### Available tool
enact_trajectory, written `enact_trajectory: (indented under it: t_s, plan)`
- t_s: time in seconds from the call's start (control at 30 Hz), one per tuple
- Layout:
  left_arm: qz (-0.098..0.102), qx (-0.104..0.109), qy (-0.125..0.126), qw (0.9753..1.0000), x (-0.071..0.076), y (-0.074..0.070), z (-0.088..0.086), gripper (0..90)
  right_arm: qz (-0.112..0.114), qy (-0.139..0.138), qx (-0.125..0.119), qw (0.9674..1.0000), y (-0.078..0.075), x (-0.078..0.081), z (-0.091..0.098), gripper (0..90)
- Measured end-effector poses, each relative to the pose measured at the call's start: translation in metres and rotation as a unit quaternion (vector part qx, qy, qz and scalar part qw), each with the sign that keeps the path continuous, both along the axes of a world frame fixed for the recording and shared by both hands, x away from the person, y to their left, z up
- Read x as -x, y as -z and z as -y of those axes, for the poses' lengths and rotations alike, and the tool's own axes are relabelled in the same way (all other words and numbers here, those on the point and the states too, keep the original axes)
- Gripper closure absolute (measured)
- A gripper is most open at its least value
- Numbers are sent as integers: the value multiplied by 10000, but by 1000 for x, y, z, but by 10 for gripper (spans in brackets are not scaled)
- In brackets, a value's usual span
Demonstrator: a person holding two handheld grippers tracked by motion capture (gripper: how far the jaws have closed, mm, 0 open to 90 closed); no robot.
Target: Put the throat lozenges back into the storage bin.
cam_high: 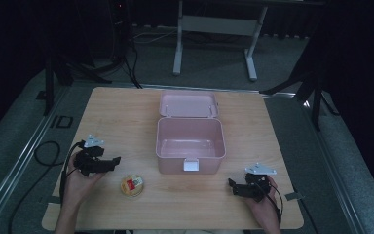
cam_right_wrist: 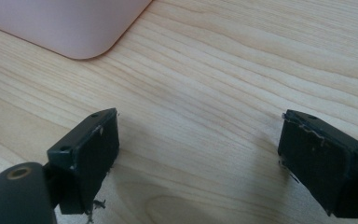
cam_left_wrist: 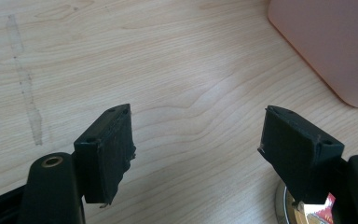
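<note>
The wooden table (cam_high: 126,112) is light brown with wavy lines in the wood. It stands on a grey floor (cam_high: 214,63). A long metal rail (cam_high: 24,151) runs along the floor on the left side. Behind the table stands a white desk frame (cam_high: 214,29) with two legs. Black stand legs (cam_high: 53,73) and black cables (cam_high: 131,58) sit near it. The back of the room is very dark.

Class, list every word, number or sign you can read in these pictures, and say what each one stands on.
"ID": on the grey floor left of the table.
Red label on the round tin: too small and blurred to read.
Pink box: no writing shows.
</note>
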State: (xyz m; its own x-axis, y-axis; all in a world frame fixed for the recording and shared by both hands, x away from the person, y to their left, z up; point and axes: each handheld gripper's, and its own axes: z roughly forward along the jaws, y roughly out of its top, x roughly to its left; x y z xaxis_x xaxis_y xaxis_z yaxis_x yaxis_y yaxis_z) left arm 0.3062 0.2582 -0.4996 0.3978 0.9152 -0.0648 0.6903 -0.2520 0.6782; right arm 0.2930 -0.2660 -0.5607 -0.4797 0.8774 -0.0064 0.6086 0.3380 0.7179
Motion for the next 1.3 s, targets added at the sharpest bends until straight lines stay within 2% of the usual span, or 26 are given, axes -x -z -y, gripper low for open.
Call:
enact_trajectory:
  t_s: [0.4,0.83,1.1,1.3]
  plan:
    - [-152,-226,183,9995,-1,-7,4,260,0,0,-1,10000,0,0,0,122]
    - [-293,-463,467,9974,2,-15,9,259,2,-1,-3,10000,0,0,0,122]
    - [-393,-608,721,9948,4,-16,12,259,1,1,0,10000,0,0,0,122]
    - [-442,-758,932,9918,6,-16,16,259,-2,0,-2,10000,0,0,0,122]
